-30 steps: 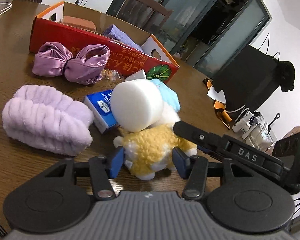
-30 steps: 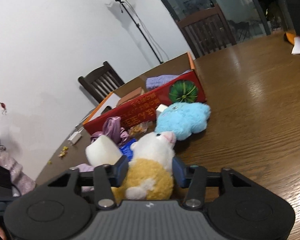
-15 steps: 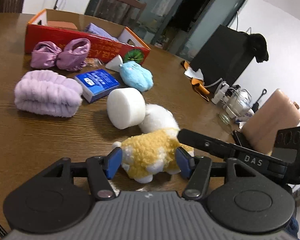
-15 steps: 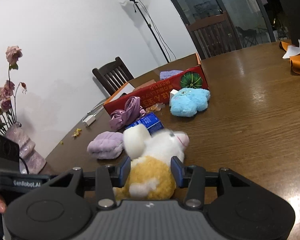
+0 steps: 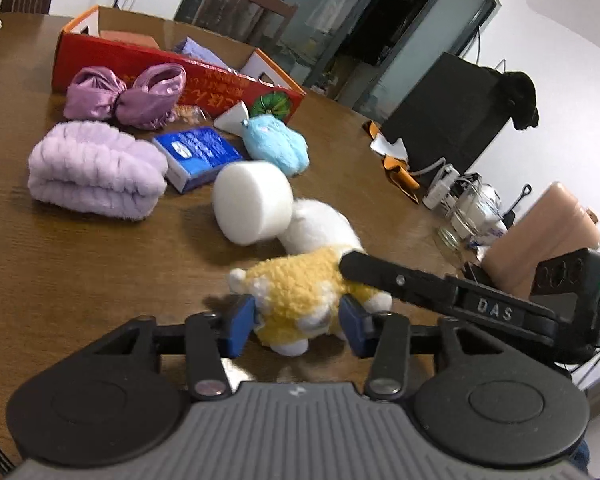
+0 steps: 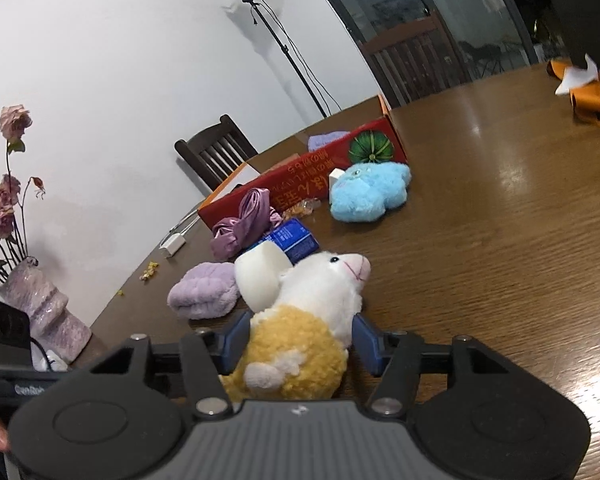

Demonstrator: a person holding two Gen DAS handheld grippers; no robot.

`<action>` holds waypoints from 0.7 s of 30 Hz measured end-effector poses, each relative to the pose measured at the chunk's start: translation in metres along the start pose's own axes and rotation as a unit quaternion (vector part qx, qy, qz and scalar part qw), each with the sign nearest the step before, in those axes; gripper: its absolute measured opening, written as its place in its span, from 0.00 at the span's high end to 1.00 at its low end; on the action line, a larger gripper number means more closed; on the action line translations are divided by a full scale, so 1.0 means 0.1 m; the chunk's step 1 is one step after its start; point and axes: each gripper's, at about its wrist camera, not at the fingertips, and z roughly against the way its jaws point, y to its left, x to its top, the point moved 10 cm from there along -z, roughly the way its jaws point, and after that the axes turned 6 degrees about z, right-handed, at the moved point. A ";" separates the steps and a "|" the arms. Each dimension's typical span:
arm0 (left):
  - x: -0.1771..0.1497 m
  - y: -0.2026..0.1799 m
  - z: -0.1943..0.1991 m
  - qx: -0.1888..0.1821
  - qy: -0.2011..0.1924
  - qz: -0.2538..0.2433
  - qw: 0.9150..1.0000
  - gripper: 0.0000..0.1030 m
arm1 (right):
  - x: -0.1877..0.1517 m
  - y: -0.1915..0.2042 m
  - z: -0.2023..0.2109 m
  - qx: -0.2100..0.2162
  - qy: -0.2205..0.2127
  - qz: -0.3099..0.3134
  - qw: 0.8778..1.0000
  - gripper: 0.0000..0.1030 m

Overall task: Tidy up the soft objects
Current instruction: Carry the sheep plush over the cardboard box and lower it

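The yellow-and-white plush lamb [image 5: 300, 300] is pinched by the left gripper [image 5: 296, 326], whose jaws have just been closing on its yellow rump. Its body also sits between the right gripper [image 6: 296, 340], whose jaws have just been opening. Beyond it lies 1 white foam cylinder [image 5: 252, 202].

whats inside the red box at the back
Inside the red cardboard box a folded lavender cloth and a brownish block show above the rim. The near wall hides the rest of the floor.
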 end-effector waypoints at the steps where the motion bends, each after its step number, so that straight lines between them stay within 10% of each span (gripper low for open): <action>1: 0.03 -0.03 0.00 -0.004 -0.004 -0.002 1.000 0.58 | 0.02 0.00 0.00 -0.005 0.000 0.004 1.000 0.50; 12: 1.43 -0.38 -0.05 -0.055 -0.110 -0.067 0.990 0.58 | 1.40 0.09 -0.11 -0.007 -0.099 0.074 0.992 0.52; 21: 2.53 0.11 -0.89 -0.034 -0.103 -0.007 0.994 0.58 | 2.38 -0.36 -1.28 -0.010 -0.059 0.052 0.997 0.53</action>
